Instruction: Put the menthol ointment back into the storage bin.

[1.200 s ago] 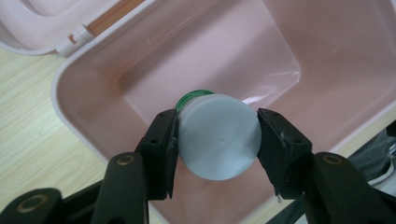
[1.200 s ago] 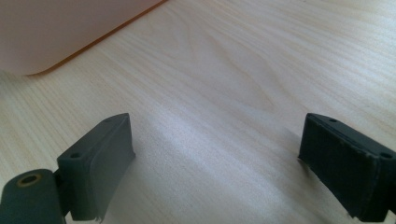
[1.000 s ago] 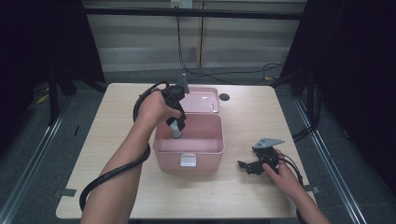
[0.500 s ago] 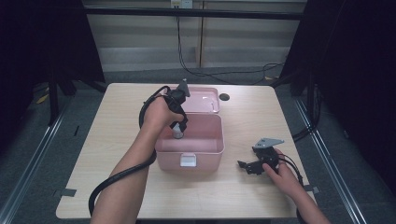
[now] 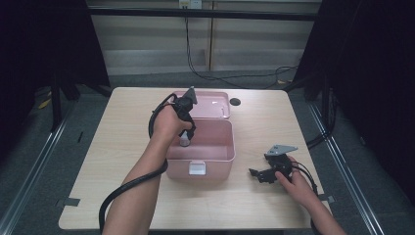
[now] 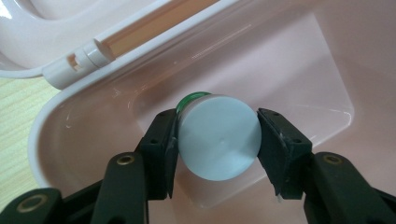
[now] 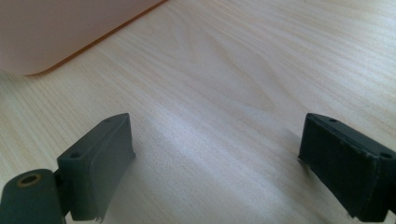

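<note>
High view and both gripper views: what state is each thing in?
Pink box: open, lid folded back.
White-capped jar: clamped, inside the box.
Left tongs: shut on the jar.
Right tongs: open, holding nothing, above the table.

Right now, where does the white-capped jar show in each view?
High view: the jar hangs in the left gripper, just inside the pink box, centre of frame.
Left gripper view: jar at centre, between both jaws, over the box floor.
Right gripper view: not in it.
Shared landmark: the pink box.
</note>
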